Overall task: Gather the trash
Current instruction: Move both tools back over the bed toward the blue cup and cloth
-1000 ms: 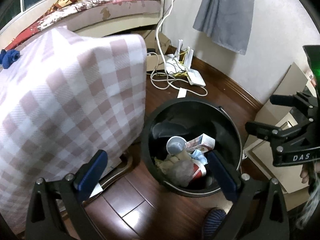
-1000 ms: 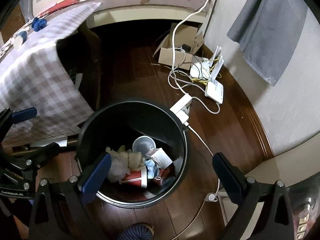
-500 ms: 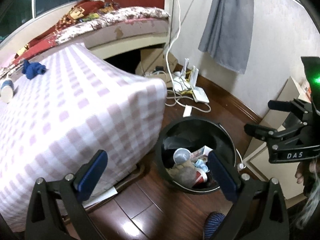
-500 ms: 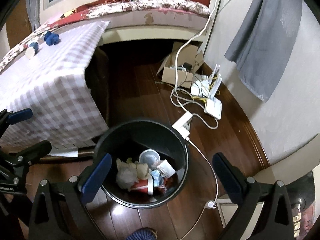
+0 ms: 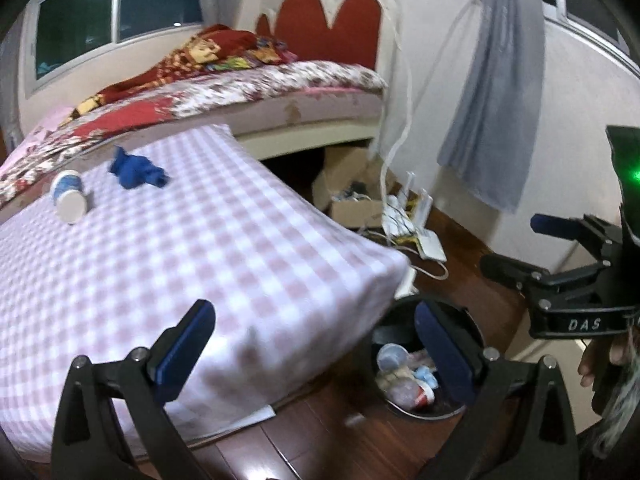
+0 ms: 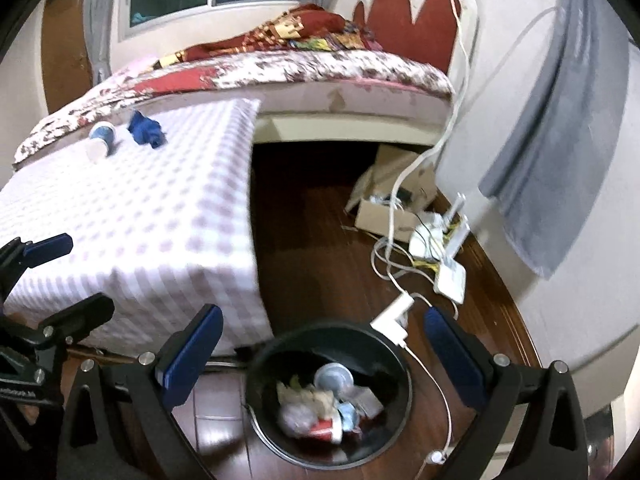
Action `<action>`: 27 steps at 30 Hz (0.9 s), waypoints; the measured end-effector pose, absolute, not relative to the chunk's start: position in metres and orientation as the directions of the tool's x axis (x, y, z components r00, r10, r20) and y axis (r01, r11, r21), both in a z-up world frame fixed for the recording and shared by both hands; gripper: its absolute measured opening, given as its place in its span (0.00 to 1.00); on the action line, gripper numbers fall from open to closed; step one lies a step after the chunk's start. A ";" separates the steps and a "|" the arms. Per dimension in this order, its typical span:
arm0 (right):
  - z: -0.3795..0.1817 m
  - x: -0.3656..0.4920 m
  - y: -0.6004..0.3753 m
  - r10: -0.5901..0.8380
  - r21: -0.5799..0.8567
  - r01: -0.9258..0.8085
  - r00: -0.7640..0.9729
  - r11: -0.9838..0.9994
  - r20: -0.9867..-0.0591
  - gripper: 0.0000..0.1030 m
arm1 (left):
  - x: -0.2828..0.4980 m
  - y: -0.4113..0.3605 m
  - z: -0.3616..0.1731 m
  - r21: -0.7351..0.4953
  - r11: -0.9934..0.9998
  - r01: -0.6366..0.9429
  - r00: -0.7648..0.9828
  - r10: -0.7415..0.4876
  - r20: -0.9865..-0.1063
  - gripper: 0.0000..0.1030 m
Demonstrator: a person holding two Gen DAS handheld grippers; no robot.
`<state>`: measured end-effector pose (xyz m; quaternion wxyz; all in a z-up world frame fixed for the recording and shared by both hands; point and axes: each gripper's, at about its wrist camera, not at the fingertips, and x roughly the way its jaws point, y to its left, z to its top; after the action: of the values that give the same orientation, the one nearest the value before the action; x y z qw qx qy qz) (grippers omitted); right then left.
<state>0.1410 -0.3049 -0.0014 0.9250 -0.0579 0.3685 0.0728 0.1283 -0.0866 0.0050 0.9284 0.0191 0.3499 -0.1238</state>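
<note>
Both my tongs are spread and hold nothing; the left gripper (image 5: 314, 344) hangs low in its frame over the near corner of the table (image 5: 224, 240), and the right gripper (image 6: 320, 348) hangs over the bin (image 6: 332, 396) at the bottom of its frame; the bin holds a heap of scraps already.

What is left to collect lies at the upper left of both frames, on the far side of the checked cloth: a cup (image 5: 69, 200) on its side and a crumpled blue wad (image 5: 136, 170) just beside it, apart from each other.

I judge the step in hand is the reach across the table for one of these; I would take the cup across its round body, jaws to either flank, since a lying cup may roll from a push; the wad is soft and should pinch from above.

The cloth top between me and them is bare, so there is open room; the table's right edge drops sharply to the floor, the bin sits close under that corner, and white cables (image 6: 396, 248) trail near its rim; the carry back should come straight over the corner.
</note>
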 end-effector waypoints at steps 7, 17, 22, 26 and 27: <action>0.010 0.158 -0.265 0.156 -0.036 -0.242 0.724 0.970 -0.671 0.99 | 0.139 -0.040 0.008 -0.047 0.989 0.141 0.753 -0.138 -0.644 0.98; 0.022 0.197 -0.196 0.280 0.023 -0.357 0.689 0.934 -0.668 0.99 | 0.162 0.046 0.020 -0.016 0.999 -0.034 0.771 0.016 -0.636 0.98; 0.025 0.224 -0.159 0.297 0.011 -0.391 0.678 0.920 -0.672 0.99 | 0.194 0.094 0.031 0.006 0.992 -0.127 0.768 0.102 -0.632 0.98; 0.025 0.251 -0.130 0.315 0.025 -0.408 0.664 0.913 -0.678 0.99 | 0.230 0.136 0.026 0.003 0.979 -0.205 0.738 0.156 -0.656 0.96; 0.024 0.259 -0.125 0.333 0.047 -0.414 0.654 0.909 -0.679 0.99 | 0.235 0.143 0.024 -0.007 0.976 -0.220 0.732 0.160 -0.662 0.95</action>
<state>0.2585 -0.1246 0.0238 0.9077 -0.0560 0.3615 0.2058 0.2352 0.1429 0.0235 0.9296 -0.0425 0.3516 0.1021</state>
